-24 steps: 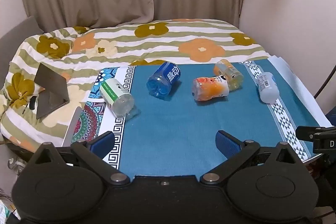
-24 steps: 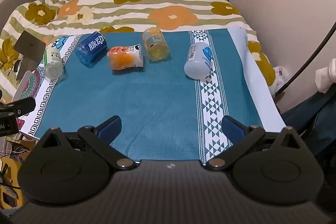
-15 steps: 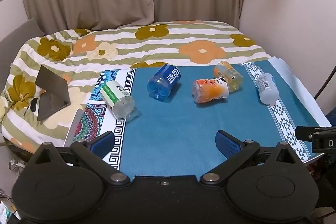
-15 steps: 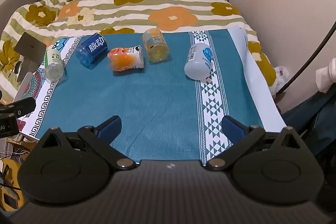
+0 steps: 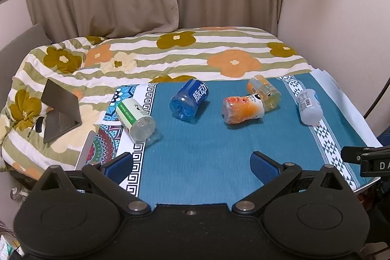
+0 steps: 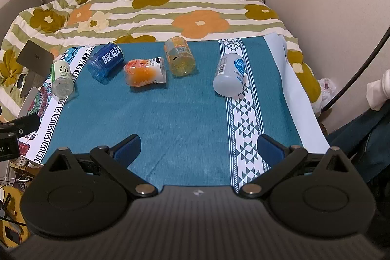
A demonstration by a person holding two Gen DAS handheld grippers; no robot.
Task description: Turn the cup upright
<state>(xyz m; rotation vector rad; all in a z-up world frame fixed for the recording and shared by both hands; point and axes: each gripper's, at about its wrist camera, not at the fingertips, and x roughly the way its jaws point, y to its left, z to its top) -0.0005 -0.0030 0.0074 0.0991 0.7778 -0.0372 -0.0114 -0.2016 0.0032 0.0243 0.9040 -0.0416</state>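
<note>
Several plastic cups lie on their sides on a teal cloth [image 5: 207,150]: a green-and-white one [image 5: 135,117] at far left, a blue one [image 5: 190,99], an orange-and-white one [image 5: 242,109], a yellow one [image 5: 264,91] and a pale blue-white one [image 5: 308,106] at right. The right wrist view shows the same row: green-and-white cup [image 6: 62,78], blue cup [image 6: 104,62], orange cup [image 6: 145,72], yellow cup [image 6: 179,56], pale cup [image 6: 229,74]. My left gripper [image 5: 192,166] and right gripper [image 6: 198,148] are both open and empty, hovering at the near edge, well short of the cups.
A flowered striped quilt [image 5: 170,55] lies behind the cloth. A grey folded stand [image 5: 61,111] rests on it at left. Curtains and a wall close the back and right. The other gripper's mount [image 5: 365,160] shows at the right edge.
Both views have pulled back and up slightly, so the cups sit a little lower and farther. The cups have not moved and both grippers stay open.
</note>
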